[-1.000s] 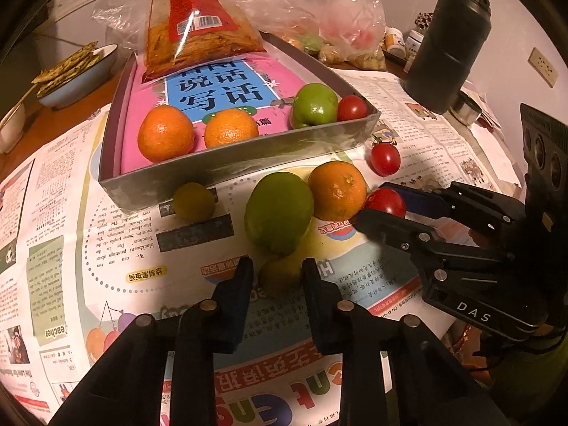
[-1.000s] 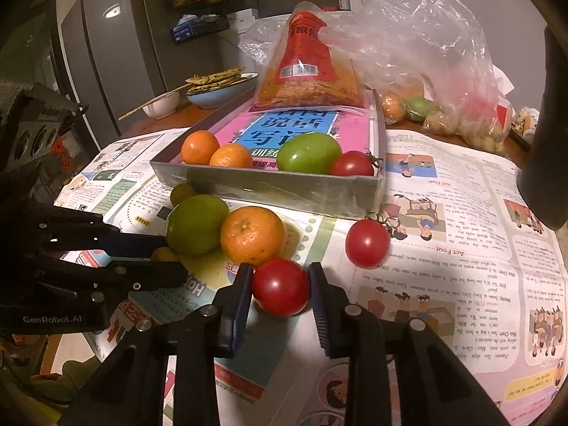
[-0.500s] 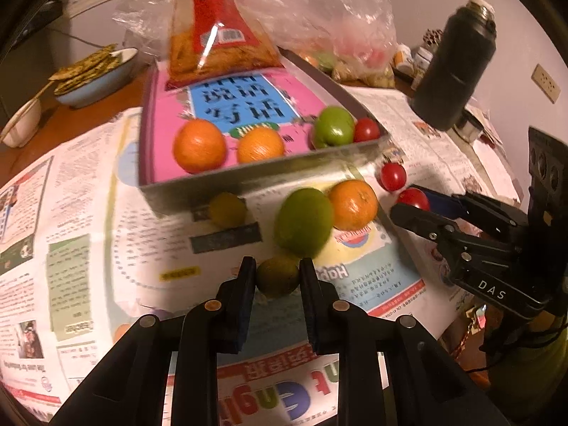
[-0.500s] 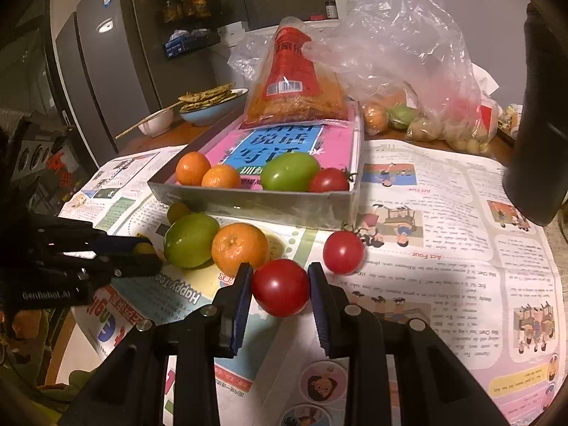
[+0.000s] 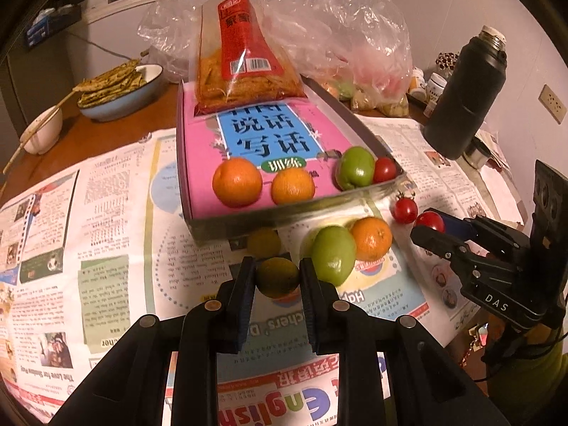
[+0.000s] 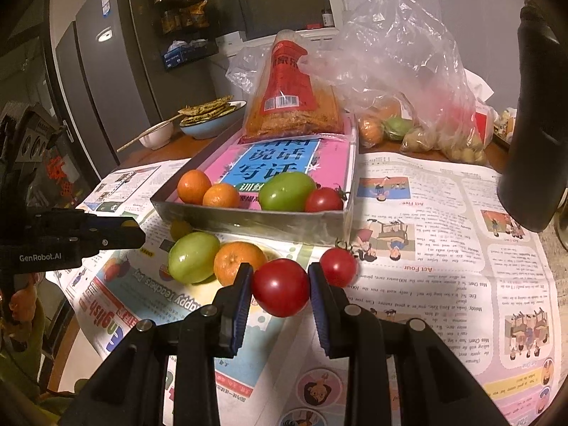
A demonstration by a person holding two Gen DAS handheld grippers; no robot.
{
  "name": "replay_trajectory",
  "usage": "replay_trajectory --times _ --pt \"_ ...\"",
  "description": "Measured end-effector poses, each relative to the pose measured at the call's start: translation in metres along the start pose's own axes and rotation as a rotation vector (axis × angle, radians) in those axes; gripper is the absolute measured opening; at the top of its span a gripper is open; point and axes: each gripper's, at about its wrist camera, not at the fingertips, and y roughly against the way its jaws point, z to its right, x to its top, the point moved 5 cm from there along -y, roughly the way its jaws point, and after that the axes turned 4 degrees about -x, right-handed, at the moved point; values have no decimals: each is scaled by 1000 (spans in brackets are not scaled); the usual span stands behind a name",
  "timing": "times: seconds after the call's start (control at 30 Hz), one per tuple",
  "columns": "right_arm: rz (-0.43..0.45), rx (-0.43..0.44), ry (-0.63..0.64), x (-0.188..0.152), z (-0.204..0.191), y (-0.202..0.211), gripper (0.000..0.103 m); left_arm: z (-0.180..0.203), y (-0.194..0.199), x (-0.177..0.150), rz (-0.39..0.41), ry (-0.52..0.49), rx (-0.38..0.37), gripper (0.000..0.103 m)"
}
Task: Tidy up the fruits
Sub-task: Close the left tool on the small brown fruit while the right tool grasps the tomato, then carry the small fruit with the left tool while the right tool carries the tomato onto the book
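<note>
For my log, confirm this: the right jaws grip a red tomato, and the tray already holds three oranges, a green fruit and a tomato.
Not quite: the tray holds two oranges, not three, as the left wrist view shows. The rest stands.

A tray [image 5: 291, 213] sits on the newspaper [image 5: 117, 248] with 4 fruits in its near end and a snack bag [image 5: 245, 67] behind them. 5 more fruits lie on the newspaper in front of the tray, and a flask [image 5: 465, 92] stands to the tray's right.

Glossy tomato [image 6: 280, 287], matt printed newspaper [image 6: 426, 248]
</note>
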Motion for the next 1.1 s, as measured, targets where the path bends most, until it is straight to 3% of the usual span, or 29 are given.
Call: replay_trajectory --times 0.4,1.1 --pt "31 3 17 26 1 -3 32 12 -7 34 19 -36 -5 25" --pt "36 -25 10 75 19 -40 32 15 -61 90 -18 -56 1 25"
